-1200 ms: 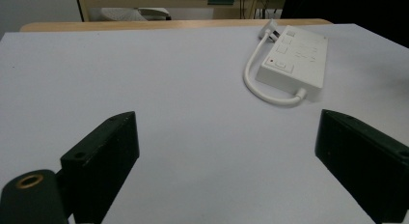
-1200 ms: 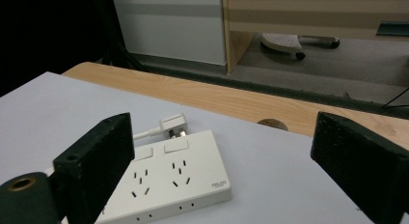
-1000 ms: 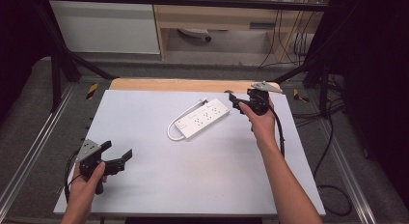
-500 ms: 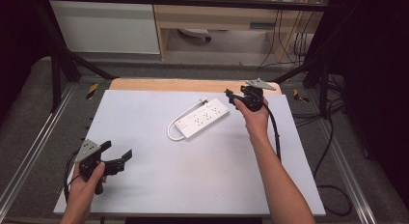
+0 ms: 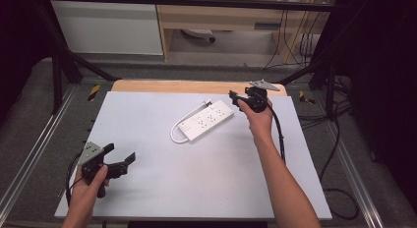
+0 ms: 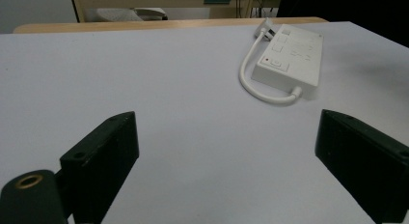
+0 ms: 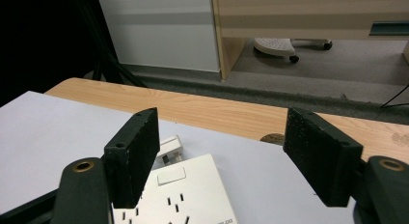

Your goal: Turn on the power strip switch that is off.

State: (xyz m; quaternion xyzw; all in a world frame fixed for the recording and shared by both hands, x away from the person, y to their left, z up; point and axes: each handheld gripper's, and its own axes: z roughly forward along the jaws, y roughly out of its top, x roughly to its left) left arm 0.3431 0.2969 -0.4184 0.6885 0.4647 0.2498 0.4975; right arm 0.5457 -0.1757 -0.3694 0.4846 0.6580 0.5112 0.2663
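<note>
The white power strip (image 5: 206, 122) lies flat near the far middle of the desk (image 5: 162, 188), angled, with its short cord (image 5: 176, 130) looped round the near-left end and its plug (image 7: 170, 150) tucked against the far side. The right gripper (image 5: 236, 98) hovers just past the strip's far-right end; its fingers (image 7: 135, 154) stand released and apart, having just been narrowing and easing open again, with nothing pressed between them, the strip's end lying below and short of them. The left gripper (image 5: 120, 161) rests at the near-left corner, well apart from the strip, fingers (image 6: 103, 159) released and holding nothing. The likely trouble is a poor bite: closing on the end corner alone would probably let the smooth casing pivot or skid across the slick desk. The fingers could also catch the plug or cord instead, dragging the strip askew.
</note>
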